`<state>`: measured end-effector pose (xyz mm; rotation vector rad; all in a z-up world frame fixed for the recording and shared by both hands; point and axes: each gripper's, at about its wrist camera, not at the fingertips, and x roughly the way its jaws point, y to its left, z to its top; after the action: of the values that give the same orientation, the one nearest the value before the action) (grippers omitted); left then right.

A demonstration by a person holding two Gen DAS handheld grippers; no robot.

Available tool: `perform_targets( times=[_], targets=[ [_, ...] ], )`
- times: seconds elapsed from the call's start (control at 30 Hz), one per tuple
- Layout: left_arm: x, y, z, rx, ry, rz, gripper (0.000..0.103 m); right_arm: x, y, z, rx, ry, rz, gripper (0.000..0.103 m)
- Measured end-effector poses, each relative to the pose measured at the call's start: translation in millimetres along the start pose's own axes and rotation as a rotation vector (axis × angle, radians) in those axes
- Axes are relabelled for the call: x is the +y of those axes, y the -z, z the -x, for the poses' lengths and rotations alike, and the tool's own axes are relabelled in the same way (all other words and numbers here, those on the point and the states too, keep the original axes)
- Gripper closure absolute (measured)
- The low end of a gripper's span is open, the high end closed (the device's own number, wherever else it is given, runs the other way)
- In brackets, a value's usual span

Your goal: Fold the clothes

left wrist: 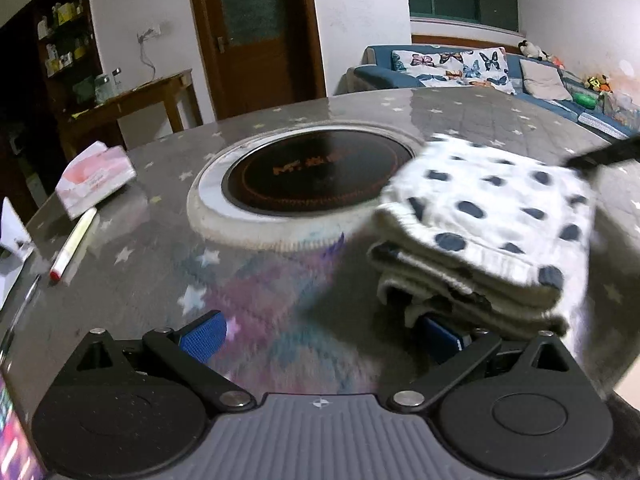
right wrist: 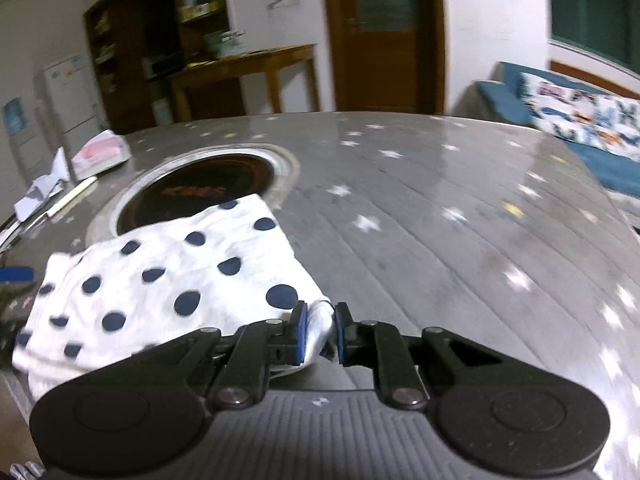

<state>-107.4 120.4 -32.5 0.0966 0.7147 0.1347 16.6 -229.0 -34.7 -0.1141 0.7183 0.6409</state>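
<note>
The right gripper point(right wrist: 320, 330) has its fingers pinched on a corner of the folded polka-dot garment point(right wrist: 168, 276) on the table point(right wrist: 420, 220), the left gripper point(left wrist: 320, 338) gapes wide beside it, so probably drag slow and low to keep the layers stacked.

left gripper point(left wrist: 320, 338): fingers spread wide, angled downward | right gripper point(right wrist: 320, 330): fingers pinched nearly together, angled downward
</note>
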Motion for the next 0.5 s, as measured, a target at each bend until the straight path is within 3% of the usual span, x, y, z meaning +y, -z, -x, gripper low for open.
perform_targets(
  times=[0.2, 0.27, 0.3, 0.43, 0.5],
  targets=[
    [-4.7, -15.5, -19.7, -0.029, 0.023, -0.055, 0.000, -5.8, 40.5, 34.9, -0.007, 0.053, -0.112, 0.090],
    [0.7, -17.3, -23.7, -0.017, 0.044, -0.038, 0.000, -0.7, 49.1, 41.9, -0.012, 0.077, -0.088, 0.085],
    [3.8, -17.7, -24.5, -0.011, 0.050, -0.029, 0.000, 1.6, 49.6, 47.3, -0.023, 0.081, -0.074, 0.081],
    [16.0, -16.6, -17.1, -0.010, 0.006, -0.005, 0.001, 11.1, 34.9, 61.8, -0.097, 0.089, -0.021, 0.080],
    [26.2, -19.4, -12.0, -0.009, 0.009, 0.051, 0.001, 21.5, 25.6, 61.2, -0.103, 0.024, 0.023, 0.079]
  ],
)
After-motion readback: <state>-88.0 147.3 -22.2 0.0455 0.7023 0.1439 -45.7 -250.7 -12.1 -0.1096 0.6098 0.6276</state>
